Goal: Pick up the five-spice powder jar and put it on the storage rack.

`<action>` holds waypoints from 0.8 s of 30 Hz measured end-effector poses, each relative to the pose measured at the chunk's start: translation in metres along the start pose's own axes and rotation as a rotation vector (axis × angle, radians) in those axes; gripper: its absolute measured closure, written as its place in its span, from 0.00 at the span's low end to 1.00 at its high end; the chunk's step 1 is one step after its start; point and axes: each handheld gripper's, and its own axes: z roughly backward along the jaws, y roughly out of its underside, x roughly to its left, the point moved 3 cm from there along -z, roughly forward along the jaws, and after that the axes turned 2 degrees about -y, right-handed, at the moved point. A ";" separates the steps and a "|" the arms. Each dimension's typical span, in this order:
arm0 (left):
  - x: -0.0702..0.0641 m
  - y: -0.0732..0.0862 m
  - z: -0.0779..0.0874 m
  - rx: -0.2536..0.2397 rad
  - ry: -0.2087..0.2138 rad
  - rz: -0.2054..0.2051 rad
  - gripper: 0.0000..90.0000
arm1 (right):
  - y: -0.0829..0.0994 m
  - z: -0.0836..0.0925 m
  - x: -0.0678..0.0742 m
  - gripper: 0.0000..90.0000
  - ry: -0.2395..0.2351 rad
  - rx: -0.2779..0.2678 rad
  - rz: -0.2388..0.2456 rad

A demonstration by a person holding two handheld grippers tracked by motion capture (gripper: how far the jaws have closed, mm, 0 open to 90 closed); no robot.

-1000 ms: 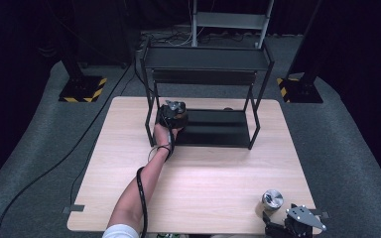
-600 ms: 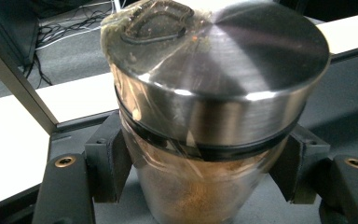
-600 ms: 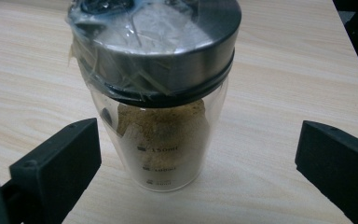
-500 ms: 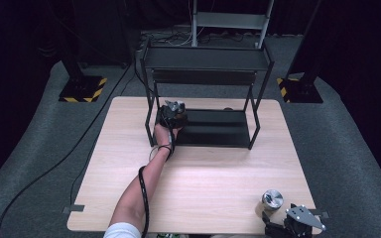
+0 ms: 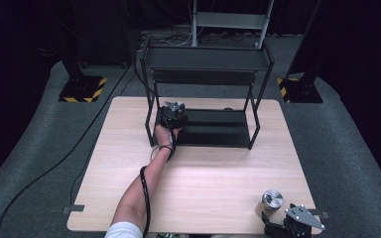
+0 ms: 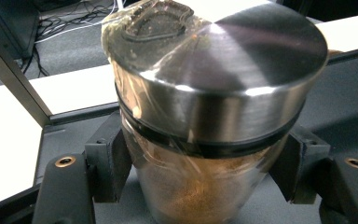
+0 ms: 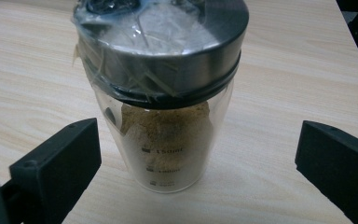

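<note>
Left gripper (image 6: 200, 177) clamps spice jar (image 6: 205, 107) (rack shelf (image 5: 218, 130)).

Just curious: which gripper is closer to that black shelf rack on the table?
Left. The left gripper reaches into the black rack at its bottom shelf, holding a jar. The right gripper sits far off at the table's near edge.

Black two-tier rack (image 5: 206, 58) on wooden table (image 5: 213, 168), cables (image 5: 30, 173) beside.

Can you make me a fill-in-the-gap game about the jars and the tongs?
1. The left tongs are ____ on a jar.
2. That jar is over the bottom level of the black ____.
3. The right tongs are ____, with the other jar between them, untouched.
4. Both jars have a shiny ____ lid.

Missing words: shut; shelf; open; metal
</note>
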 end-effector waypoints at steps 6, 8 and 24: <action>0.000 0.001 -0.001 -0.007 0.001 0.002 0.34 | 0.000 0.000 0.000 0.00 0.000 -0.001 0.001; 0.001 0.002 -0.002 -0.009 0.000 0.001 0.34 | 0.000 0.000 0.000 0.00 0.001 -0.001 0.000; 0.001 0.000 -0.008 -0.014 -0.005 -0.003 0.34 | 0.000 0.000 0.000 0.00 -0.003 -0.001 -0.001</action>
